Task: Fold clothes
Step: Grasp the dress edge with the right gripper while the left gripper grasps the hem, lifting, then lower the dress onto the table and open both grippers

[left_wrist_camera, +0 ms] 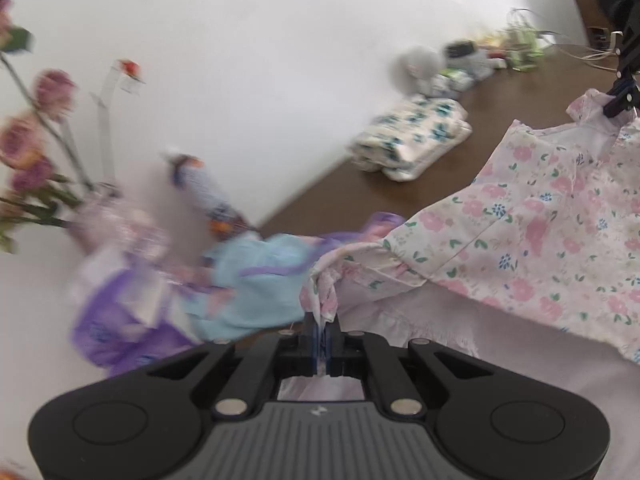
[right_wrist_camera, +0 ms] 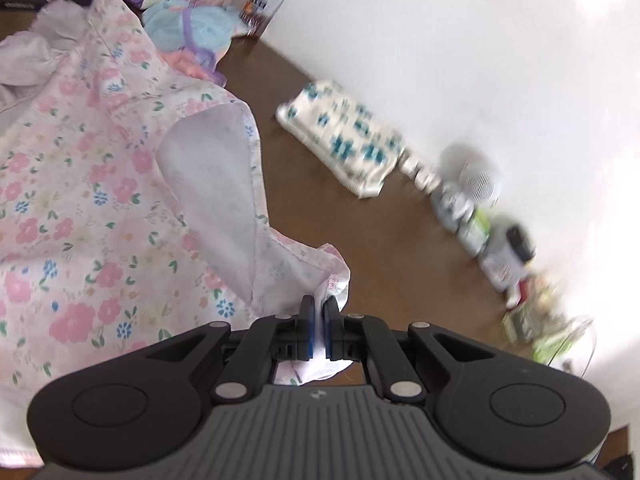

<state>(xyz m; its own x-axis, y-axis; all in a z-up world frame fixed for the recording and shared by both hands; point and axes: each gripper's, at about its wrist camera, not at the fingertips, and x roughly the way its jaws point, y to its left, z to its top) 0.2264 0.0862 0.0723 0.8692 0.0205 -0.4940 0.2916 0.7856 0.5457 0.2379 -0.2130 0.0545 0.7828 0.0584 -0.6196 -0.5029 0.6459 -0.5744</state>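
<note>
Both claws, left (left_wrist_camera: 322, 330) and right (right_wrist_camera: 319, 320), clenched opposite corners of the pink floral cotton dress (right_wrist_camera: 80, 184), its length stretched toward 10 o'clock from the right claw

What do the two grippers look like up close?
Both match: the left gripper and right gripper have matte black bodies, a grey ribbed centre panel, round silver pins, and narrow black fingers lined with blue pads. No hands or sleeves show.

The folded floral cloth (left_wrist_camera: 412, 140) on the counter (left_wrist_camera: 500, 92) is seen from opposite sides at close range, shared by both wrist views.
</note>
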